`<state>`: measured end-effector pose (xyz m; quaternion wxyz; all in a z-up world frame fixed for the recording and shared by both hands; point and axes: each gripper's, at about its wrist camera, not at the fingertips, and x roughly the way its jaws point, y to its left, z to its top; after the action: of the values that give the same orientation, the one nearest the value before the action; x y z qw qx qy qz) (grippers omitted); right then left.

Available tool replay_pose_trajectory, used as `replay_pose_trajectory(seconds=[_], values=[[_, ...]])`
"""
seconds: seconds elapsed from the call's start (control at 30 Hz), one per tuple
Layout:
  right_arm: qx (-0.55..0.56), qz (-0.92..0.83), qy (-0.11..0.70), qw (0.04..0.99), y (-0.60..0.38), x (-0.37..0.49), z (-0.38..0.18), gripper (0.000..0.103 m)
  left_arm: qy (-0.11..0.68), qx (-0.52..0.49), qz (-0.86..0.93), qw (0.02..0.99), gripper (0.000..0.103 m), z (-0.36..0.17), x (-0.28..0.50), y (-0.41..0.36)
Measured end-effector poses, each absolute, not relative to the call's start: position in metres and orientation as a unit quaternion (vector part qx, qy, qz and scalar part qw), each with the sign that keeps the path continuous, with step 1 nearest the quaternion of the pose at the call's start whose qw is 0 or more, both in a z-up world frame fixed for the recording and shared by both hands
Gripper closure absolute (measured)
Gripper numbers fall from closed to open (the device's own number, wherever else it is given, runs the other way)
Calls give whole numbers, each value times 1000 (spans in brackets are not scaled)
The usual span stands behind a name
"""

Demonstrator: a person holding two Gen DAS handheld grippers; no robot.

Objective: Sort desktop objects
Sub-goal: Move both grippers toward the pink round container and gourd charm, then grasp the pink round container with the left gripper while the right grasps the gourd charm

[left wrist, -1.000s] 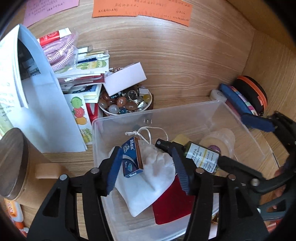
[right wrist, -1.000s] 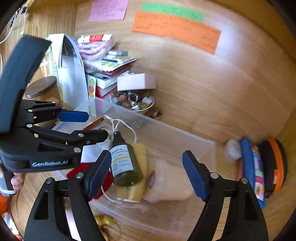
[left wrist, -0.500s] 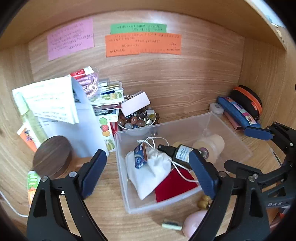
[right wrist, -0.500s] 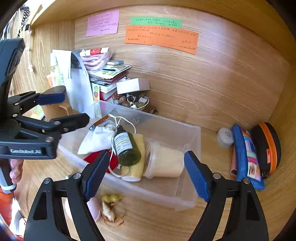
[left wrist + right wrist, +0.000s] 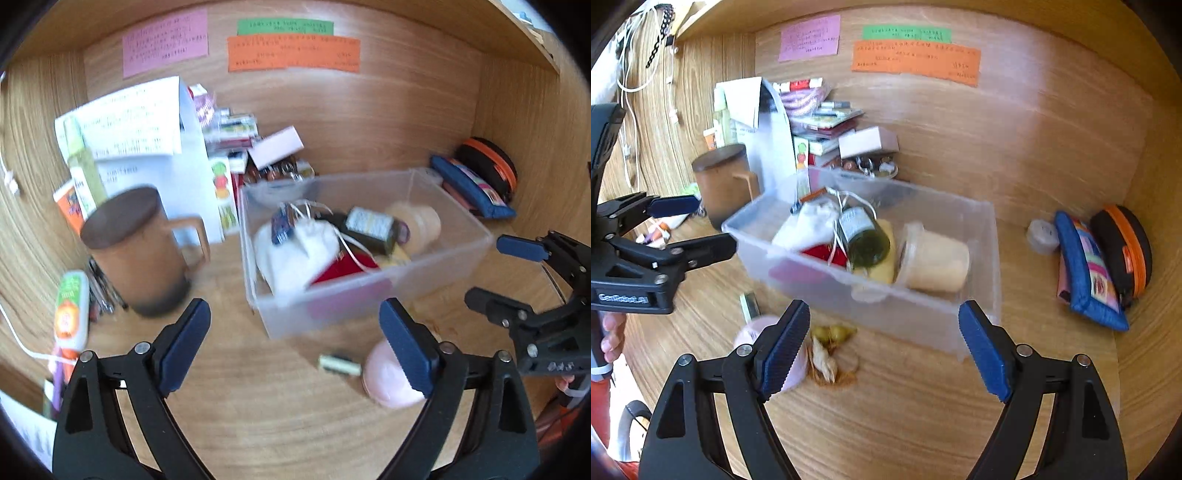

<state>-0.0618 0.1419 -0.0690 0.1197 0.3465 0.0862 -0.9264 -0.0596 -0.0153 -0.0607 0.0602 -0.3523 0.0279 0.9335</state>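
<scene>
Both grippers hang over the wooden tabletop (image 5: pixel 923 424) short of the clear plastic bin (image 5: pixel 436 258), and neither holds anything. The left gripper (image 5: pixel 293 347) has just been opening its jaws; its fingers (image 5: pixel 184 343) now stand wide with only bare wood between them. The right gripper (image 5: pixel 882 343) is also spread wide and empty, the bin's near wall just ahead of its fingers (image 5: pixel 982 350).

Inside the bin lie a white drawstring pouch (image 5: pixel 295 251), a dark green bottle (image 5: pixel 862 240), a red item (image 5: pixel 340 267) and a cream-coloured jar (image 5: pixel 934 258) on its side.

The left view alone shows the brown lidded mug (image 5: pixel 140 251) plainly, ahead and left of its fingers, with a stack of papers and booklets (image 5: pixel 147 125) behind it. A small flat metal piece (image 5: pixel 340 364) and a pink rounded object (image 5: pixel 388 380) lie just inside its right finger.

The right view alone shows some yellowish bits and crumbly scraps (image 5: pixel 831 350) just beyond its left finger, and a small white round thing (image 5: pixel 1041 234) beside the blue pouch (image 5: pixel 1086 269) and the black-and-orange case (image 5: pixel 1126 251) far right.

Open wood lies in front of both grippers up to the bin's near edge; the alcove walls close in on either side.
</scene>
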Motion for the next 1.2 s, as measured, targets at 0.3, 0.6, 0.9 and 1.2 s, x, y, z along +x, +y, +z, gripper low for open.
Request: replay_pose_trajectory(seconds=[0.3,0.6,0.9,1.2], values=[[372,-916,47,143,163,-49,-89,25,24,-378,922,84,9,-93,-25,6],[368,-912,75,162,160,-35,-99,35,30,-417,898,137,39,-115,-19,39],[369,-905,99,186,156,-34,-103,59,4,-440,886,147,43,-121,-45,47],[390,-886,133,215,137,-46,-115,64,4,-446,885,132,43,-121,-62,47]])
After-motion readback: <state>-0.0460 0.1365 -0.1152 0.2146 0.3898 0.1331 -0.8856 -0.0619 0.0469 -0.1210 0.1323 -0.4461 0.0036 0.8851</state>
